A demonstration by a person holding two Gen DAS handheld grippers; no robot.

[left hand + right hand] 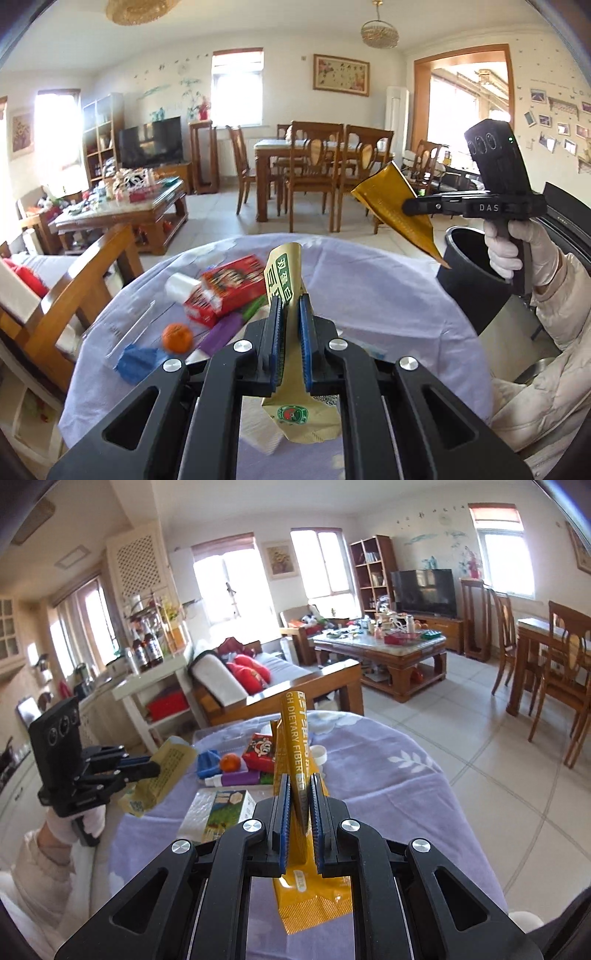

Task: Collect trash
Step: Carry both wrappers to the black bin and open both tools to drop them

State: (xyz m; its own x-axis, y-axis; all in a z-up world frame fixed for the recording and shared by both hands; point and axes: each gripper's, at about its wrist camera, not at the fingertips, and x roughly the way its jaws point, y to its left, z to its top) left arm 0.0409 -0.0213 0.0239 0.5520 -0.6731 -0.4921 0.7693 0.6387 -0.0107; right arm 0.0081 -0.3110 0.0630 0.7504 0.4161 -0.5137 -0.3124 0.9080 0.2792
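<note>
Left wrist view shows the left gripper closed on a pale wrapper with green print, lifted above the table. Left of it, on the purple cloth, lie a blue scrap, an orange, a purple pack and a red box. To the right, the right gripper pinches a gold wrapper near the rim of the black bin, which stands just beside the table.

The step in hand is probably to carry both wrappers to the bin. To do it well, each gripper should come over the opening before the jaws let go, because thin foil can drift aside. The gold wrapper hangs partly outside the rim, so it needs to go a bit further in. The left one is well apart from the bin.

What the bin has inside cannot be told; its inside looks dark. In the right wrist view, a silver carton also waits on the table.
</note>
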